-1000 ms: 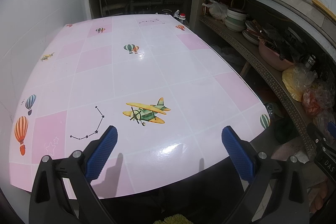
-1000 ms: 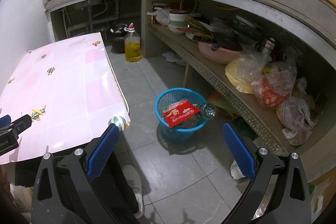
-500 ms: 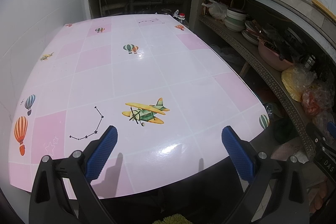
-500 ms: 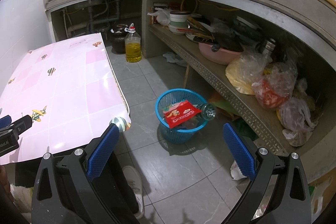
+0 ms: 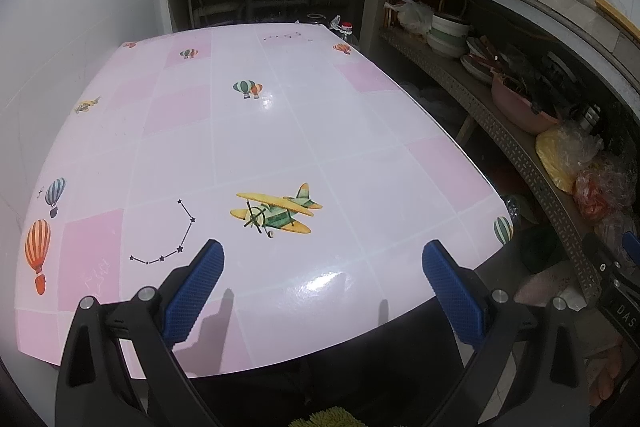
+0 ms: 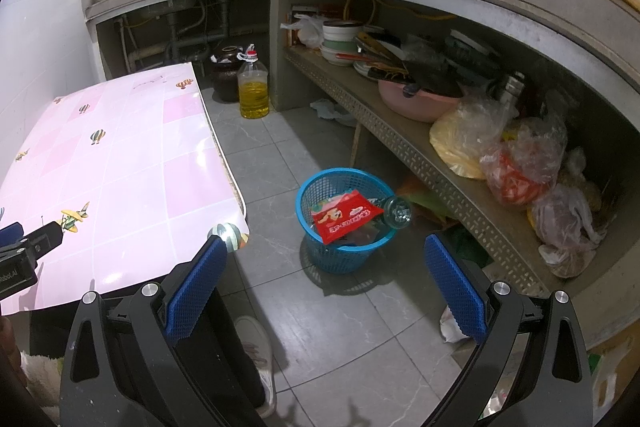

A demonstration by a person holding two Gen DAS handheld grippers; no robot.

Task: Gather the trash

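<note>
Nothing has shifted in the last second: both the left claw (image 5: 322,267) and right claw (image 6: 325,263) hang wide apart and empty, the pink bench (image 5: 280,131) bare, the red wrapper (image 6: 344,217) and apparently a bottle already in the blue basket (image 6: 320,255) on the floor off its near right corner, so collecting looks finished.

A blue trash basket (image 6: 342,227) stands on the grey tiled floor (image 6: 272,155), right of the pink-clothed table (image 5: 280,131).

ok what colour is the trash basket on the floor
Blue, an openwork plastic basket; it shows best in the right wrist view.
</note>
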